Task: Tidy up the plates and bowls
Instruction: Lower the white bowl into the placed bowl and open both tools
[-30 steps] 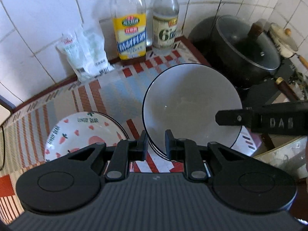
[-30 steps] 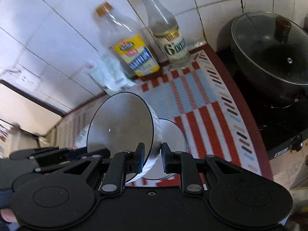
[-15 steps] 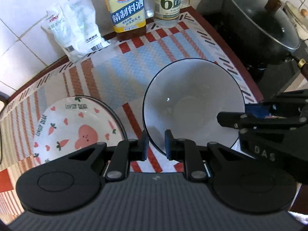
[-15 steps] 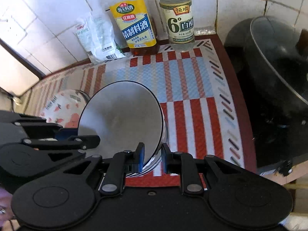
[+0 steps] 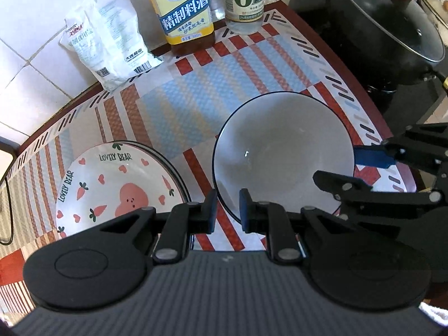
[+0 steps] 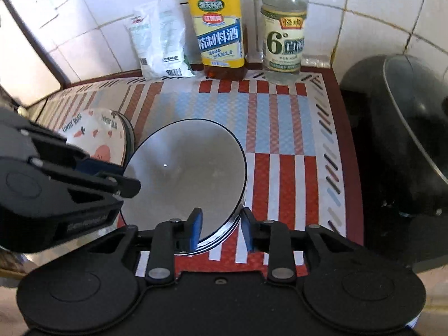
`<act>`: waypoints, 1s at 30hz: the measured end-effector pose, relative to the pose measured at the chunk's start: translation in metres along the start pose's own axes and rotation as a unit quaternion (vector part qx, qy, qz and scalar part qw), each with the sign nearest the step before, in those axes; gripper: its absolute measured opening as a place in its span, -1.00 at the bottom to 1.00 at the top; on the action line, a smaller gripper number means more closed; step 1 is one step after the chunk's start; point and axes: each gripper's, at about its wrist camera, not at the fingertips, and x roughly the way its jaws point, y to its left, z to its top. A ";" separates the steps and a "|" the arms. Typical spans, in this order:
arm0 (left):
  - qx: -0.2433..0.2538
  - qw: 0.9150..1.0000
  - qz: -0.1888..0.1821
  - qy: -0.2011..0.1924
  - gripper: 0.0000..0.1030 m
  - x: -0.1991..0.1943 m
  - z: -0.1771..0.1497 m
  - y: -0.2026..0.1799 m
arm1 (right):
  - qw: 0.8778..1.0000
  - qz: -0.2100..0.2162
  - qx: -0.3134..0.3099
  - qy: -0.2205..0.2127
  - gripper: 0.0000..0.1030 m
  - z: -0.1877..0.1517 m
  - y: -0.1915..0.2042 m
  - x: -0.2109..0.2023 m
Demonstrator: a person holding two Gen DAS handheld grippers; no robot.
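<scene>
Both of your hands have come down since the earlier frames, and the white ceramic bowl with the thin dark rim (image 6: 184, 179) that hung tilted in the air a second ago now sits level on the stack of like bowls on the red, blue and white striped mat (image 5: 196, 103).

Your right gripper (image 6: 221, 228) has just been opening. Its jaws now stand apart on either side of the bowl's near rim, and the pads no longer seem to press on it, though the left blue pad (image 6: 196, 229) sits very close to the rim.

Your left gripper (image 5: 226, 210) is different: its jaws are nearly closed and still pinch the rim of the same bowl on its side, as far as the left wrist view shows.

Just beside the bowl stack lies the round white plate printed with carrots, hearts and a pink bear (image 5: 117, 190), which appears to rest on at least one more dark-rimmed plate.

By the look of it, the bowl has been delivered and stacking it is nearly done. What remains for you is likely to let go with the left hand too and lift both grippers straight up, so that neither pad drags the top bowl off its stack.
</scene>
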 end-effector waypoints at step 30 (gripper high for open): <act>-0.125 0.971 -0.040 -0.200 -0.54 -0.126 -0.070 -0.001 | 0.977 0.059 -0.126 -0.163 0.20 -0.040 -0.018 -0.113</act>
